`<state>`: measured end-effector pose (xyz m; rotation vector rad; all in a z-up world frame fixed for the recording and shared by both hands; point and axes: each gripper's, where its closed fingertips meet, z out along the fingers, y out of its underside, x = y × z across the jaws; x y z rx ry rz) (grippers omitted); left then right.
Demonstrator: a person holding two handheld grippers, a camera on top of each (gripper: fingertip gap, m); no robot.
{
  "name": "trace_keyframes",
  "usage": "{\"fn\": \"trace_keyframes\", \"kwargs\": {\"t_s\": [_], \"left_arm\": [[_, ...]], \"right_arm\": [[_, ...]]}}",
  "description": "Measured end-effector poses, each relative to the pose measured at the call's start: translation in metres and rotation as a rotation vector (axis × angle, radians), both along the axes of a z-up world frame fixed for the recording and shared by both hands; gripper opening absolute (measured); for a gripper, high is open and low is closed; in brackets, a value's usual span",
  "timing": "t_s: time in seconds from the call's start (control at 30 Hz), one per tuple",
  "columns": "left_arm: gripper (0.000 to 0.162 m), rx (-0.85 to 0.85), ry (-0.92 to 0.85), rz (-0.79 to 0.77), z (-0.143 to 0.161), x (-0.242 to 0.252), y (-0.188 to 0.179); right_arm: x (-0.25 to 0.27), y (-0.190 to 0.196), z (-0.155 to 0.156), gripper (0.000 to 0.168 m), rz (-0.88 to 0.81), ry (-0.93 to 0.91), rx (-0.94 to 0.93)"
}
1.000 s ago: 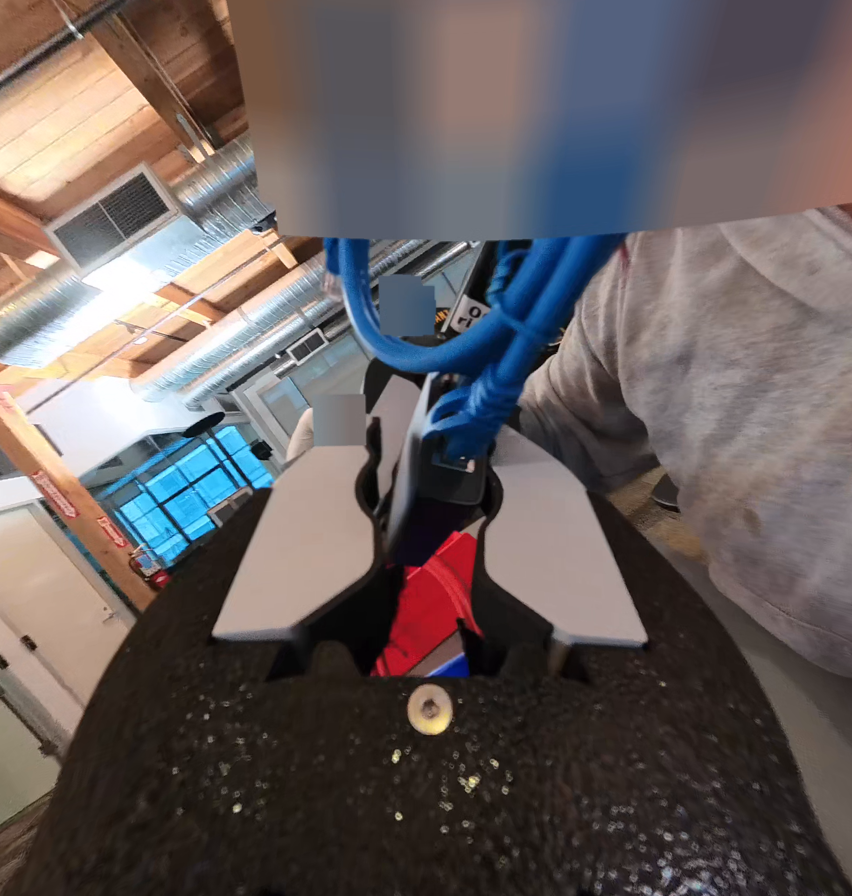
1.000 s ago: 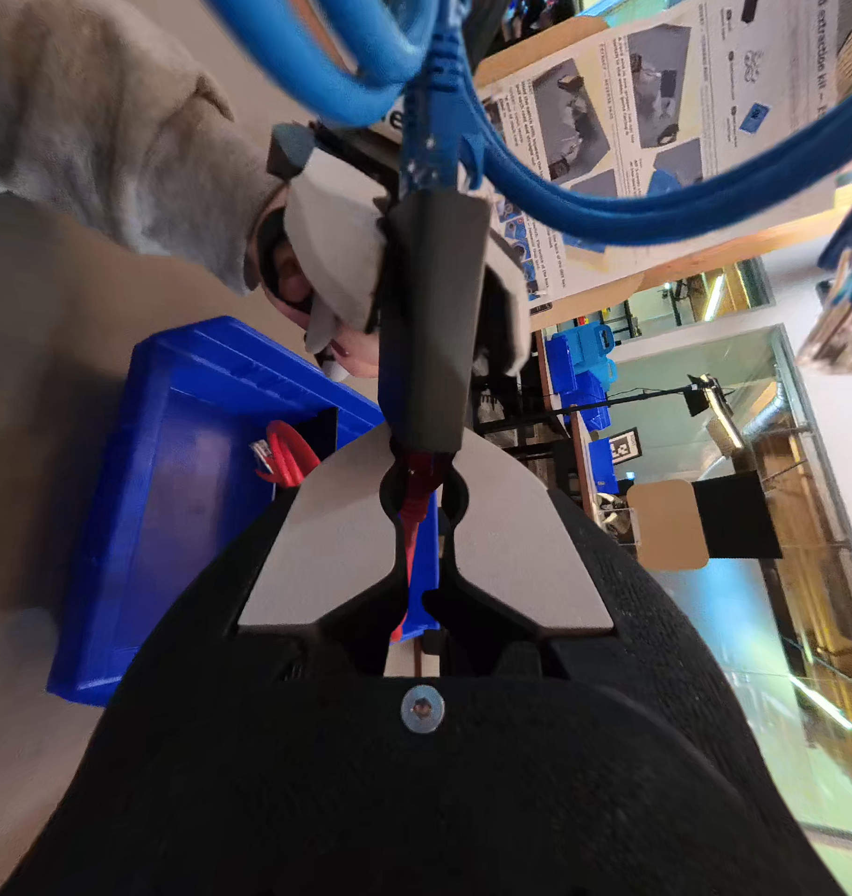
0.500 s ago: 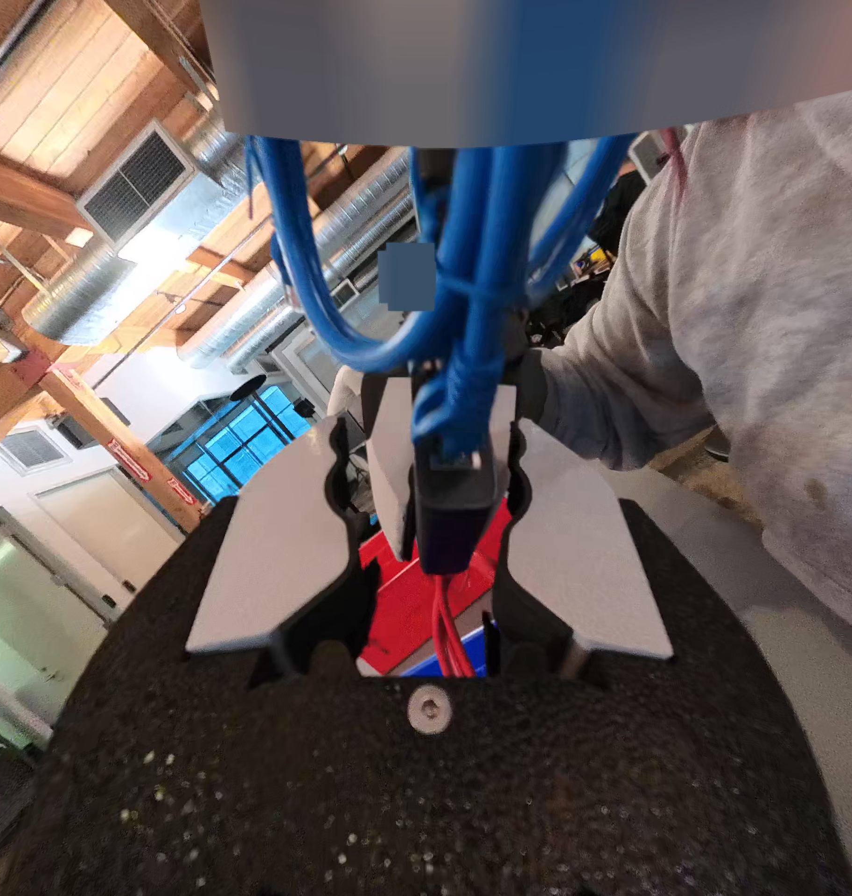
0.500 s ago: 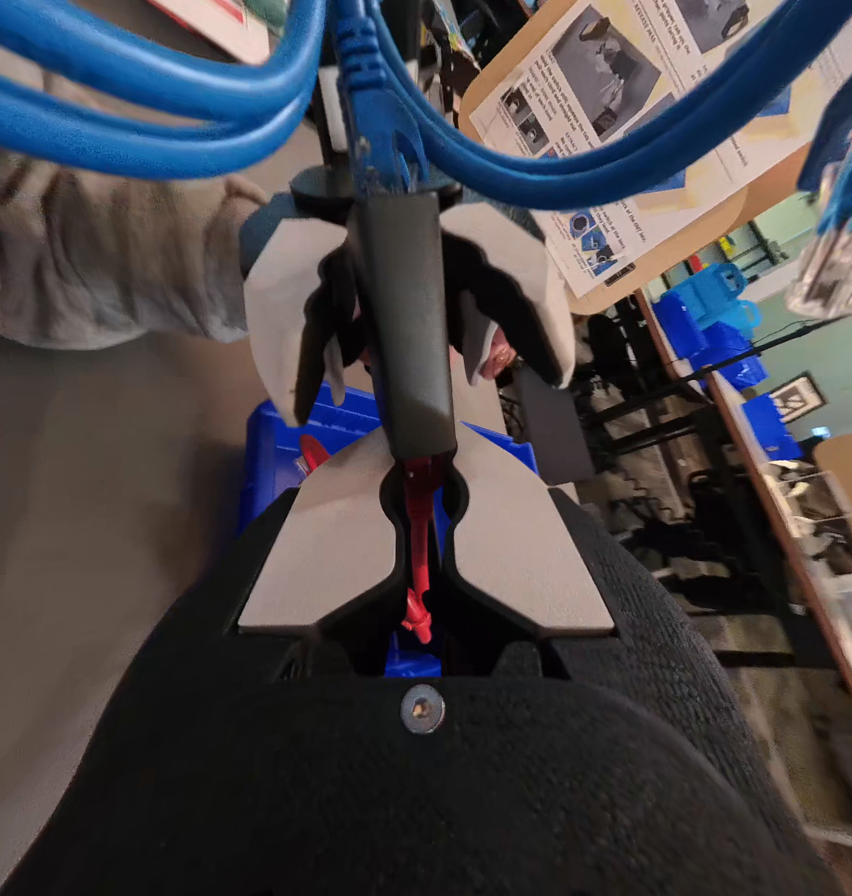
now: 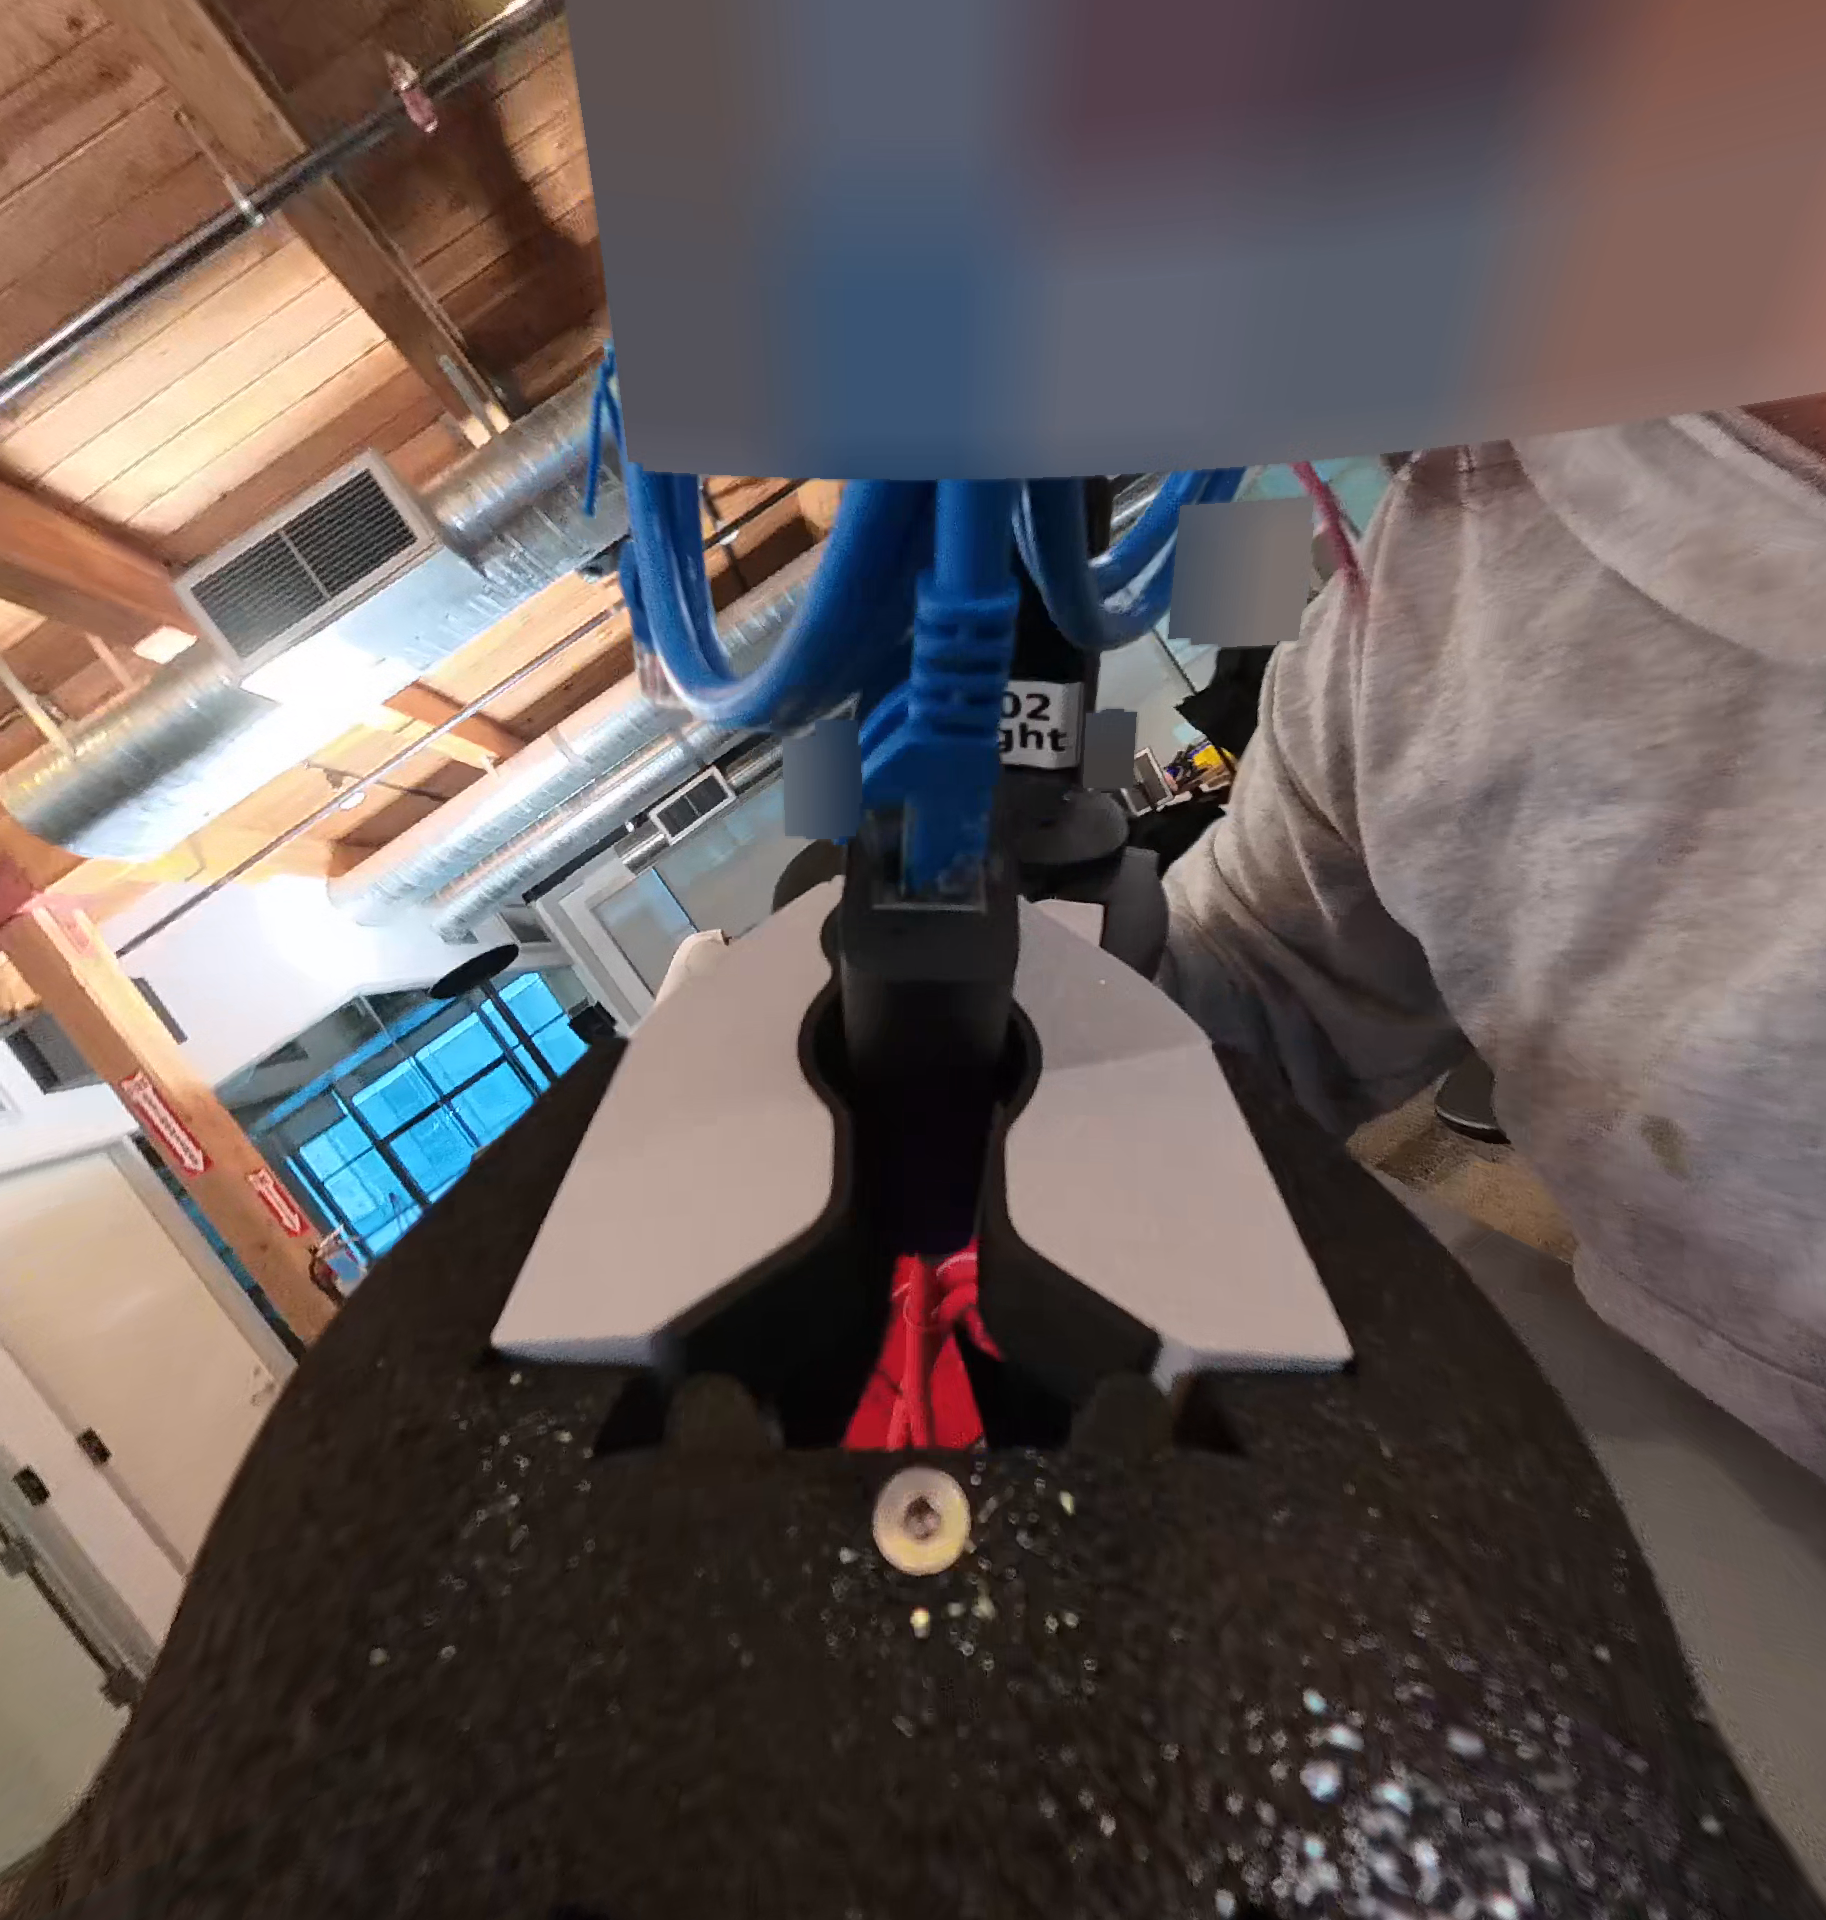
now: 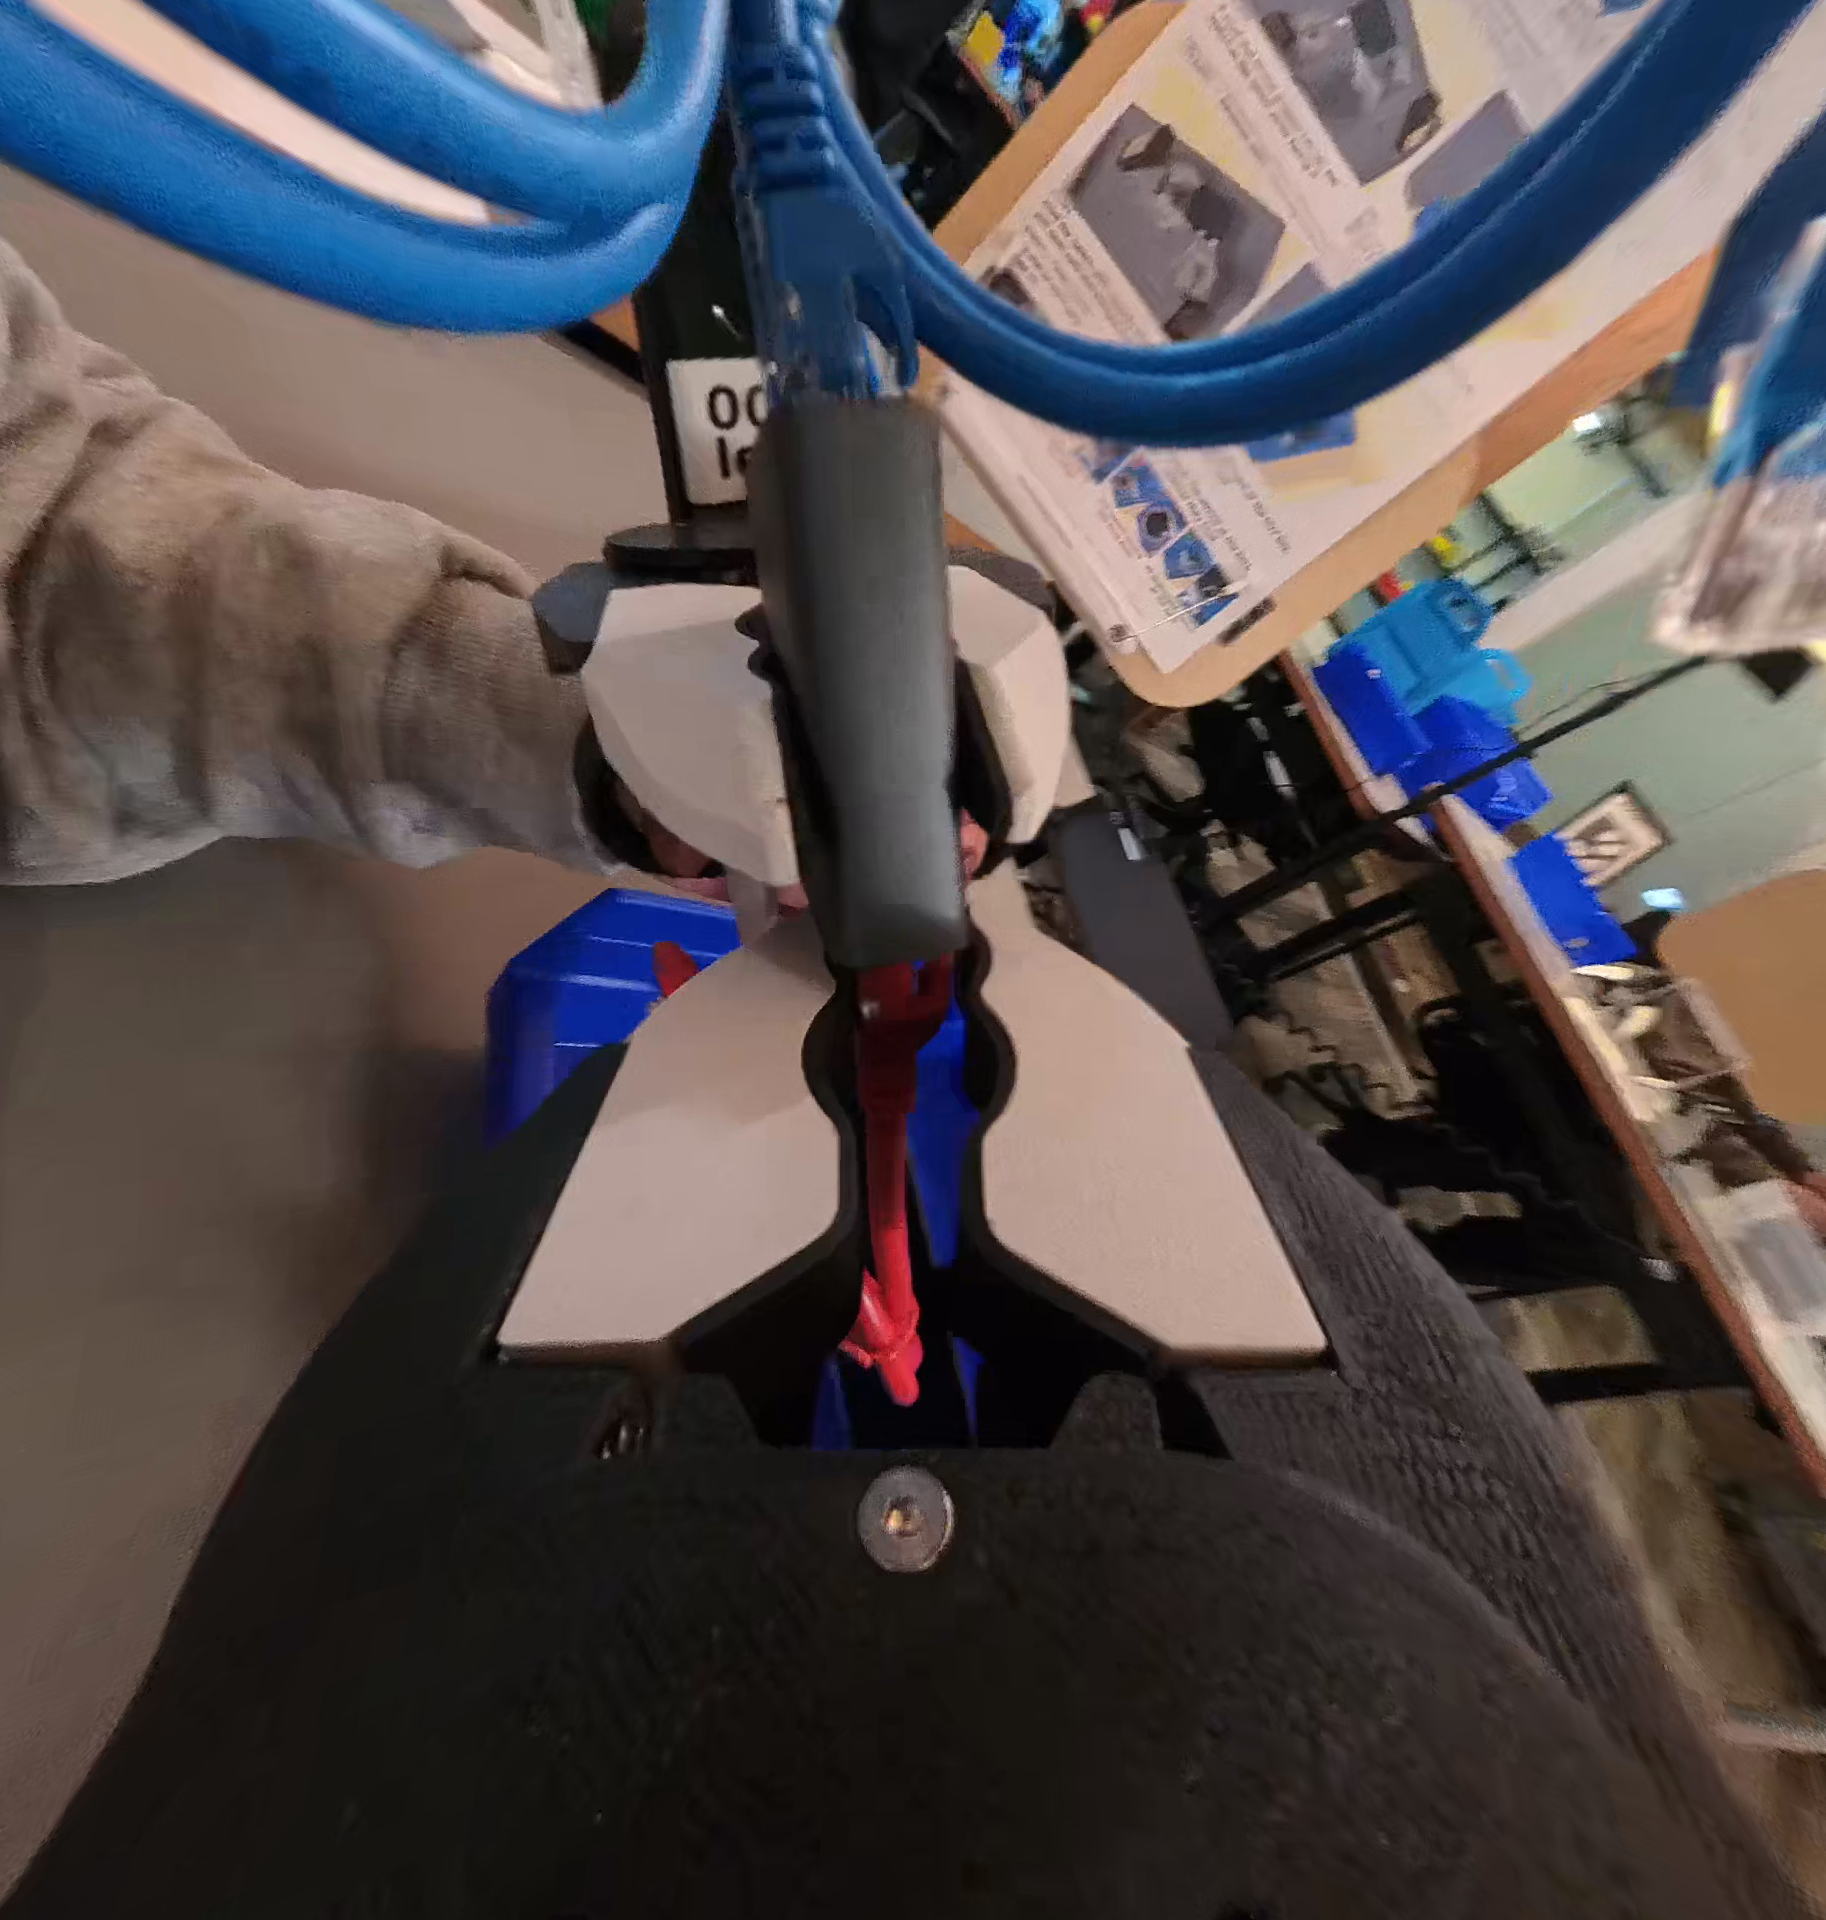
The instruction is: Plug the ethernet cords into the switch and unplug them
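A black coupler (image 5: 924,997) is held in the air between both grippers. A blue cable plug (image 5: 940,748) sits in its far end in the left wrist view, and the blue cable (image 6: 369,208) loops overhead. A red cable (image 6: 883,1143) hangs from the coupler's other end (image 6: 867,675). My left gripper (image 5: 921,1039) is shut on the coupler's middle. My right gripper (image 6: 901,935) closes its fingertips on the coupler's lower end, with the red plug between the fingers. Each gripper shows in the other's view, the right (image 5: 1096,987) and the left (image 6: 680,748).
A person's grey sleeve (image 5: 1511,935) is close on the right, and also shows in the right wrist view (image 6: 213,675). A blue bin (image 6: 576,987) sits on the tan table below. A poster board (image 6: 1252,312) and shelves with blue bins (image 6: 1428,707) stand behind. A loose clear plug (image 6: 1782,520) dangles at the right.
My left gripper was open around the coupler half a second ago and has shut on it. Both views swung as the coupler was turned. The right gripper kept its hold.
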<state>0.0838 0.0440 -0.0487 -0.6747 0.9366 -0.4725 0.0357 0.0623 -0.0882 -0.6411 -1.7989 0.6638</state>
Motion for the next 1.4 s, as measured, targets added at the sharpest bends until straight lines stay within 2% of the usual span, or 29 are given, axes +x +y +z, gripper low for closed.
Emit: {"fn": "trace_keyframes", "kwargs": {"t_s": [0.07, 0.1, 0.23, 0.3, 0.43, 0.53, 0.77, 0.97, 1.03, 1.23, 1.4], "left_arm": [[0.021, 0.001, 0.029, -0.023, -0.004, 0.001, -0.003], [0.022, 0.002, 0.034, -0.034, -0.005, 0.001, -0.004], [0.022, 0.016, 0.048, -0.090, -0.004, 0.006, -0.013], [0.022, 0.026, 0.049, -0.108, -0.003, 0.009, -0.016], [0.022, 0.038, 0.084, -0.081, -0.006, 0.014, -0.015], [0.022, 0.042, 0.088, -0.081, -0.006, 0.015, -0.016], [0.021, 0.048, 0.102, -0.088, -0.005, 0.019, -0.018], [0.021, 0.083, 0.110, -0.023, -0.002, 0.023, -0.016], [0.021, 0.066, 0.100, -0.004, 0.000, 0.025, -0.014], [0.021, 0.004, 0.047, -0.137, -0.003, 0.032, -0.020], [0.022, -0.005, 0.078, -0.175, -0.007, 0.043, -0.025]], "right_arm": [[-0.002, 0.007, 0.003, 0.038, -0.063, 0.034, 0.085], [-0.002, 0.009, 0.003, 0.043, -0.085, 0.031, 0.116], [0.000, 0.002, -0.012, 0.044, -0.066, -0.058, 0.132], [0.000, 0.000, -0.015, 0.041, -0.065, -0.066, 0.147], [0.000, -0.003, -0.011, 0.021, -0.105, -0.003, 0.218], [0.001, -0.002, -0.009, 0.019, -0.143, 0.023, 0.266], [0.003, -0.003, -0.011, 0.016, -0.157, 0.002, 0.230], [0.003, 0.000, -0.007, 0.011, -0.160, 0.020, 0.275], [0.005, 0.004, -0.005, 0.010, -0.170, 0.025, 0.367], [0.015, 0.002, -0.005, 0.013, -0.074, 0.038, 0.778], [0.025, -0.003, -0.007, 0.014, 0.008, 0.052, 0.918]]}}
